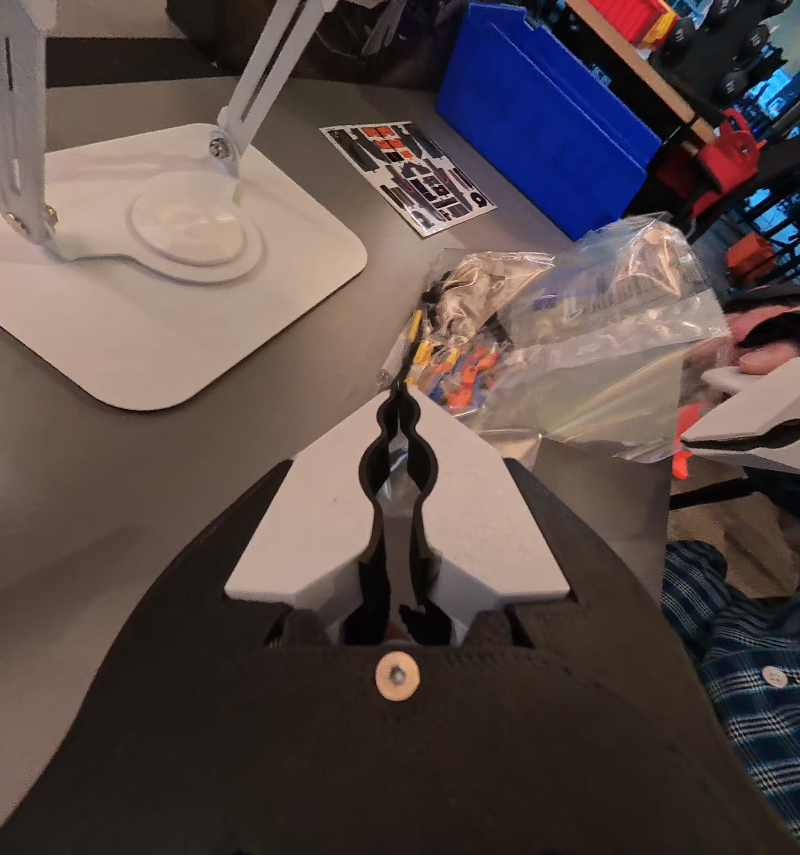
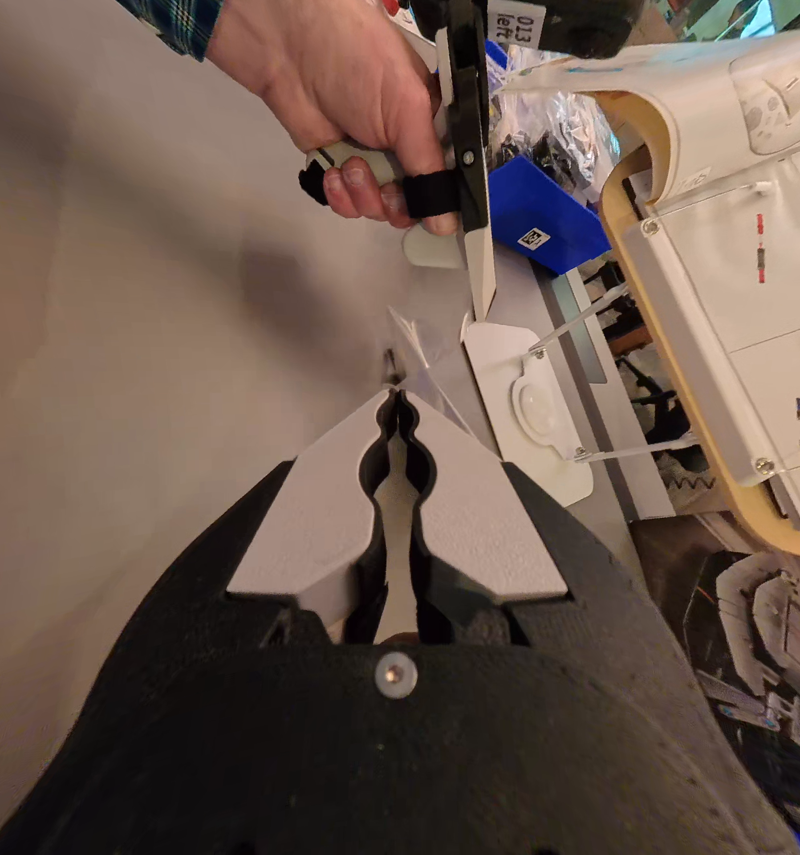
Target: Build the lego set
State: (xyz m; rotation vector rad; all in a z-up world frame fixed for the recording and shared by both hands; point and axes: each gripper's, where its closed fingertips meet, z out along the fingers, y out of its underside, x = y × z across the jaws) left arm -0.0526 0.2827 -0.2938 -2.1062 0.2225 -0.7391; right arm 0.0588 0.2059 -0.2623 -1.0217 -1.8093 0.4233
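Observation:
A clear plastic bag (image 1: pixel 573 351) of small orange, blue, yellow and black lego pieces hangs stretched between both grippers just above the grey table (image 1: pixel 296 462). My left gripper (image 1: pixel 398 393) is shut on the bag's left corner. My right gripper (image 1: pixel 694 439) shows at the right edge of the left wrist view, shut on the bag's other side. In the right wrist view the right gripper (image 2: pixel 397 393) pinches a thin edge of the bag (image 2: pixel 416 351). The hand-held left gripper (image 2: pixel 481 305) is above it.
A white stand base (image 1: pixel 157 277) sits to the left on the table, with a sticker sheet (image 1: pixel 407 176) and a blue bin (image 1: pixel 541 120) behind the bag. The stand holds an open instruction booklet (image 2: pixel 735 277). A plaid sleeve (image 1: pixel 758 671) is at the lower right. Across from one pair of fingers to the other is roughly 15 centimetres.

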